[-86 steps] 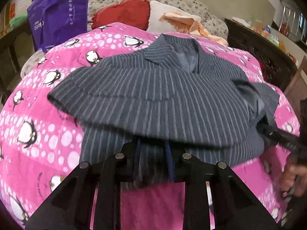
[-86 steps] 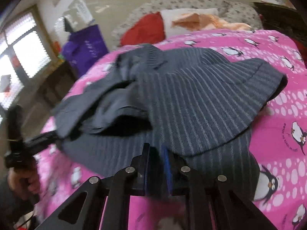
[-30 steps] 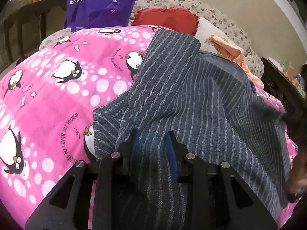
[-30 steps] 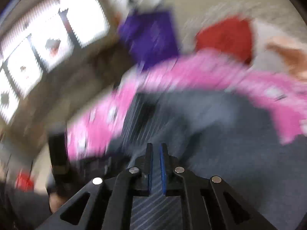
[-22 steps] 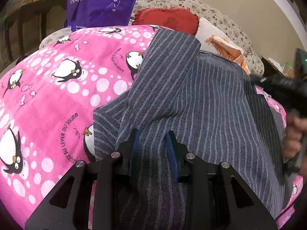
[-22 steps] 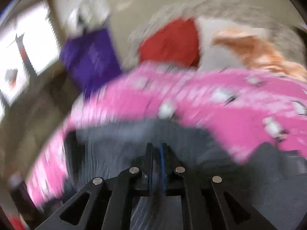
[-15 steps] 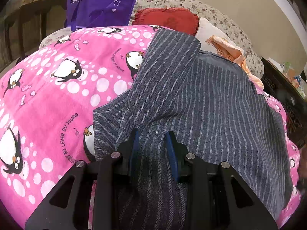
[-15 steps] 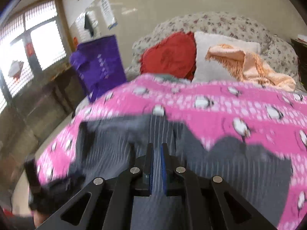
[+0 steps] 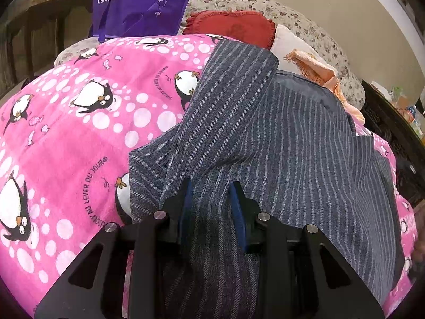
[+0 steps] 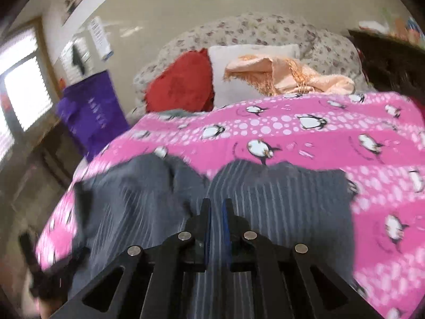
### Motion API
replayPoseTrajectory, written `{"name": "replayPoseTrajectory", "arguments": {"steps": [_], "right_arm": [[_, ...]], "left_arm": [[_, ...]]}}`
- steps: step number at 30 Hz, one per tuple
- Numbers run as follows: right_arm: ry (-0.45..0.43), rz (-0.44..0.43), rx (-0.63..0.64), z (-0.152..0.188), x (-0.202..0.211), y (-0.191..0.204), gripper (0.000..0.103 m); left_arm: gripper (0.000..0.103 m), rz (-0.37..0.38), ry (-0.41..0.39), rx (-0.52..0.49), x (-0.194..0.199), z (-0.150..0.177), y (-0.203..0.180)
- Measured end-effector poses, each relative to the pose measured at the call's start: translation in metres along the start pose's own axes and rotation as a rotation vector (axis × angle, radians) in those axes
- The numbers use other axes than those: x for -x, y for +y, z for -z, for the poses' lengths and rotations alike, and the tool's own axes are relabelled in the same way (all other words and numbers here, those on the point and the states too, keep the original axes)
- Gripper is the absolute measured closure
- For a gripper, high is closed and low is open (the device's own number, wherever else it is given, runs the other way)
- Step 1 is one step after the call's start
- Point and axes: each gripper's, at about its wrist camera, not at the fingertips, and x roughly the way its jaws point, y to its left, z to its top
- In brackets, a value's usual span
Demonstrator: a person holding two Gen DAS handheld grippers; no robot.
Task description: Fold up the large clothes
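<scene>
A dark grey pinstriped jacket (image 9: pixel 292 138) lies folded lengthwise on a pink penguin blanket (image 9: pixel 79 138). One sleeve runs up toward the pillows. My left gripper (image 9: pixel 211 186) is shut on a thick fold at the jacket's near end, with cloth filling the gap between the blue pads. In the right wrist view the jacket (image 10: pixel 279 194) spreads across the near part of the blanket (image 10: pixel 318 138). My right gripper (image 10: pixel 216 202) hovers over its near edge, shut, with only a thin slit between the pads and no cloth seen in it. That view is motion-blurred.
At the bed's head are a red heart cushion (image 9: pixel 231 26), a white pillow with a peach fringed scarf (image 9: pixel 313 66) and a floral bolster. A purple bag (image 9: pixel 138 2) hangs at the back left. Dark carved furniture (image 9: pixel 393 133) lines the right side.
The right gripper swung across the jacket, and its view turned from the window side to the bed's head. The hand and gripper at the right edge of the left view are gone. The left gripper stayed put.
</scene>
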Motion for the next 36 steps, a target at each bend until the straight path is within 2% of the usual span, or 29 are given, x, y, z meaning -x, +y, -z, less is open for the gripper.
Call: {"name": "replayPoseTrajectory", "arguments": {"steps": [2, 3, 4, 5, 7, 9, 11, 13, 14, 15, 16, 17, 19, 21, 23, 24, 25, 26, 27, 28, 30, 34, 36], "right_arm": [[0.032, -0.043, 0.06, 0.025, 0.018, 0.01, 0.093], [0.103, -0.024, 0.124, 0.063, 0.028, 0.011, 0.088], [0.149, 0.017, 0.144, 0.083, 0.028, 0.008, 0.087], [0.149, 0.017, 0.144, 0.083, 0.028, 0.008, 0.084], [0.231, 0.123, 0.123, 0.119, 0.03, -0.011, 0.084], [0.149, 0.136, 0.07, 0.126, 0.056, -0.018, 0.084], [0.087, 0.195, 0.078, 0.125, 0.086, -0.013, 0.082], [0.015, 0.152, 0.076, 0.128, 0.116, -0.008, 0.081], [0.002, 0.132, 0.081, 0.13, 0.126, -0.004, 0.08], [-0.013, 0.117, 0.1, 0.137, 0.136, 0.001, 0.078], [-0.019, 0.112, 0.118, 0.143, 0.138, 0.002, 0.075], [-0.02, 0.115, 0.135, 0.152, 0.14, 0.005, 0.072], [-0.001, 0.137, 0.157, 0.175, 0.138, 0.011, 0.072], [0.048, 0.159, 0.138, 0.205, 0.128, 0.005, 0.072], [0.076, 0.156, 0.122, 0.213, 0.123, 0.0, 0.072], [0.151, 0.154, 0.082, 0.227, 0.109, -0.006, 0.072], [0.151, 0.154, 0.082, 0.227, 0.109, -0.006, 0.071], [0.163, 0.152, 0.083, 0.228, 0.107, -0.007, 0.064], [0.157, 0.139, 0.086, 0.227, 0.107, -0.007, 0.053], [0.172, 0.11, 0.09, 0.226, 0.103, -0.006, 0.047], [0.179, 0.083, 0.133, 0.228, 0.099, 0.002, 0.029], [0.171, 0.103, 0.15, 0.229, 0.097, 0.006, 0.026], [0.16, 0.08, 0.131, 0.23, 0.099, 0.002, 0.025]], "left_arm": [[0.075, 0.0, 0.0, 0.001, 0.0, 0.0, 0.0], [0.075, 0.0, 0.0, 0.0, 0.0, 0.0, 0.0], [0.075, -0.001, 0.001, -0.001, 0.0, 0.0, 0.0], [0.075, -0.002, 0.001, -0.001, 0.0, 0.0, 0.0], [0.074, -0.002, 0.003, -0.006, 0.0, 0.001, -0.001], [0.064, 0.019, 0.019, -0.023, 0.0, -0.002, -0.004], [0.064, 0.013, 0.089, -0.075, 0.015, -0.007, -0.009], [0.064, 0.053, 0.092, -0.067, 0.042, -0.006, -0.005], [0.059, 0.079, 0.071, -0.066, 0.064, -0.002, 0.0], [0.041, 0.083, 0.056, -0.073, 0.076, 0.003, 0.002], [0.032, 0.067, 0.026, -0.088, 0.098, 0.015, 0.009], [0.025, 0.05, 0.01, -0.096, 0.109, 0.024, 0.013], [0.025, 0.017, -0.007, -0.121, 0.128, 0.05, 0.024], [0.025, -0.003, 0.02, -0.125, 0.13, 0.072, 0.031], [0.025, -0.01, 0.08, -0.111, 0.121, 0.095, 0.038], [0.025, -0.009, 0.098, -0.104, 0.116, 0.1, 0.04], [0.025, -0.02, 0.081, -0.115, 0.116, 0.106, 0.039], [0.024, -0.033, 0.064, -0.132, 0.117, 0.108, 0.036], [0.023, -0.063, 0.073, -0.158, 0.114, 0.109, 0.029], [0.02, -0.079, 0.08, -0.177, 0.111, 0.111, 0.026], [0.007, -0.088, 0.103, -0.228, 0.105, 0.115, 0.017], [0.003, -0.129, 0.114, -0.277, 0.101, 0.122, 0.008], [0.003, -0.126, 0.107, -0.274, 0.1, 0.121, 0.009]]}}
